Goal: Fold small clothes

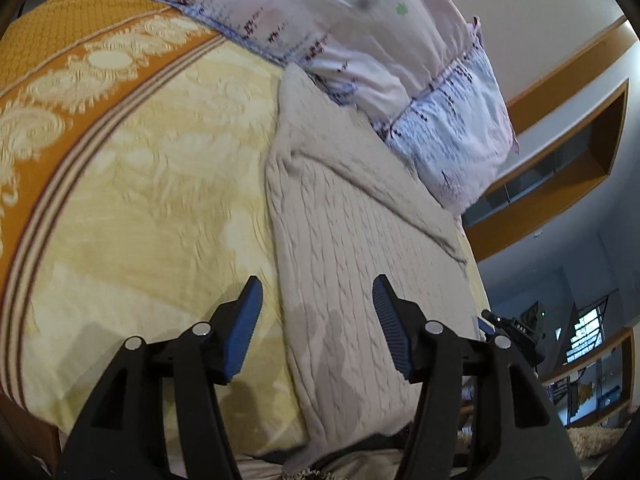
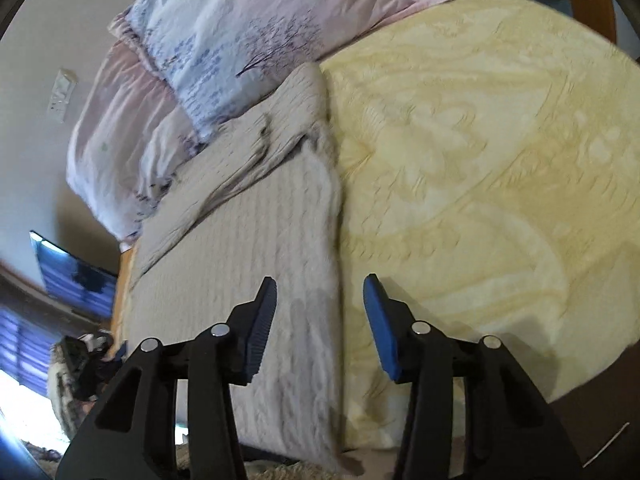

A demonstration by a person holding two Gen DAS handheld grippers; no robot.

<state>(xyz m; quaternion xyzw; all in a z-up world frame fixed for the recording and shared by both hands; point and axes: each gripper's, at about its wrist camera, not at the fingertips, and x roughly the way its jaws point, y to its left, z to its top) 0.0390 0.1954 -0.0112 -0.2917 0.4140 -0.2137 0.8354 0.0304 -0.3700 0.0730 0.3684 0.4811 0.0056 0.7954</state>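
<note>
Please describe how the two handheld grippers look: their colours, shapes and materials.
The left gripper and the right gripper look alike: angular black plastic arms with cut-out openings, round silver pivot pins at the joints, and two fingers each tipped with a blue ribbed pad. No cables, markings, hands or sleeves are visible in either wrist view.

A home bedroom is shown: a bed (image 2: 480,160) spread with a yellow patterned bedspread (image 1: 160,184), floral pillows (image 2: 224,40) stacked at upper left.

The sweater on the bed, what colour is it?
Pale beige-grey, with a cable-knit pattern; the sweater shows best in the left wrist view.
</note>
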